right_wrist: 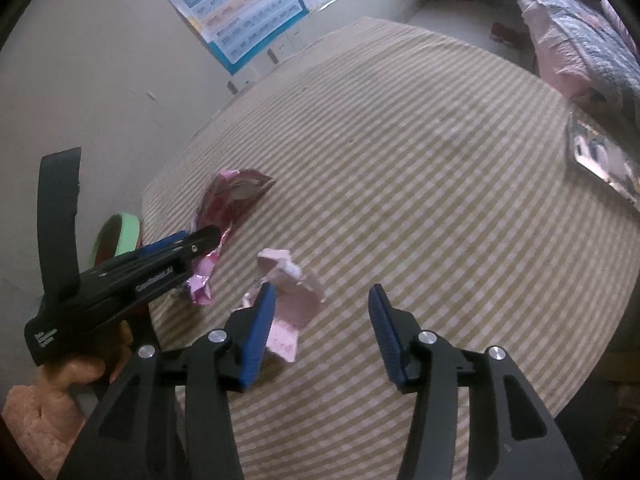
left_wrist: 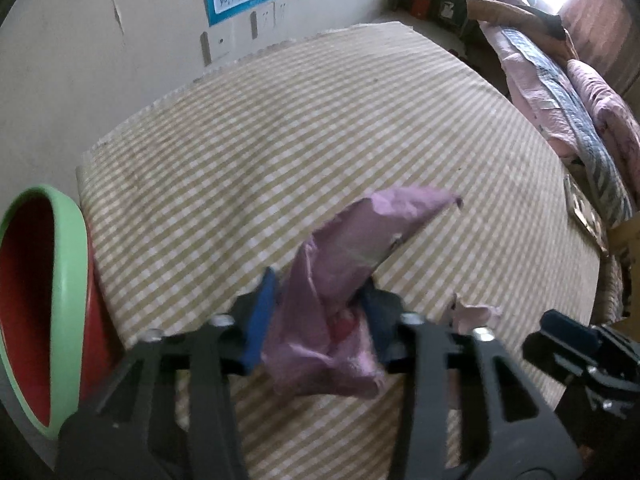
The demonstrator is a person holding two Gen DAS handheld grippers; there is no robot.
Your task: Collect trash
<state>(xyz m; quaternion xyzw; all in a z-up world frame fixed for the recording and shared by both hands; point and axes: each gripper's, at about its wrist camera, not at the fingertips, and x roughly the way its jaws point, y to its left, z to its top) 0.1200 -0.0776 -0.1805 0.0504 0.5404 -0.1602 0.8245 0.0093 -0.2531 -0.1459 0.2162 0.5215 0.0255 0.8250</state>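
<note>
My left gripper (left_wrist: 320, 300) is shut on a crumpled purple foil wrapper (left_wrist: 340, 280) and holds it above the checked tablecloth (left_wrist: 280, 140). The right wrist view shows that gripper (right_wrist: 200, 240) from the side with the wrapper (right_wrist: 228, 208) in it. A red bin with a green rim (left_wrist: 60, 300) stands at the table's left edge, left of my left gripper; it also shows in the right wrist view (right_wrist: 120, 236). My right gripper (right_wrist: 322, 300) is open and empty. A crumpled pink paper scrap (right_wrist: 288, 300) lies on the cloth by its left finger; it also shows in the left wrist view (left_wrist: 474, 314).
A framed picture (right_wrist: 600, 156) lies at the table's right edge. A bed with pink and grey quilts (left_wrist: 560, 100) stands to the right. A wall with posters (right_wrist: 248, 12) is behind the table.
</note>
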